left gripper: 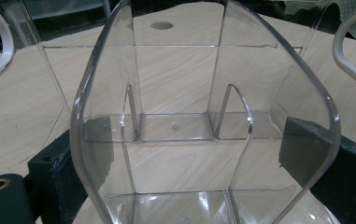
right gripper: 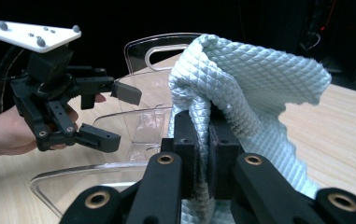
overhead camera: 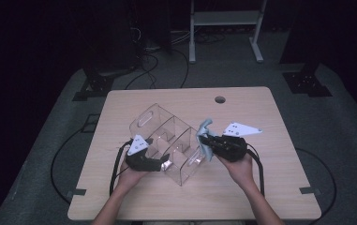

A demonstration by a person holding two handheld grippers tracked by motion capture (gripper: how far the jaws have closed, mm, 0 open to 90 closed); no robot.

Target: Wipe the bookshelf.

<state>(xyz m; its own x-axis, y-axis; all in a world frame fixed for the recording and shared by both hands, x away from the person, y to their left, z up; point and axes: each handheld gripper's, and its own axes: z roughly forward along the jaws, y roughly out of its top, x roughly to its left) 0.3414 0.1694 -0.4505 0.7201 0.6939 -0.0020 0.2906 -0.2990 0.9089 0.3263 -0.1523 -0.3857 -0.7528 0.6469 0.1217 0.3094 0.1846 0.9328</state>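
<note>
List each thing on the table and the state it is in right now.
Clear organizer: lying tilted on the table, compartments empty, one end wall between the left jaws.
Cloth: light blue, crumpled, pinched and lifted off the table.
Left hand-held gripper: jaws either side of the organizer's wall; grip not clear.
Right hand-held gripper: shut on the cloth.
Table: wooden, bare around the organizer.

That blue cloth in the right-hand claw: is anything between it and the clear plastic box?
Nothing visible. The right gripper is clamped on the cloth right beside the clear organizer; the left gripper grips the organizer's near wall, on the other side.
</note>
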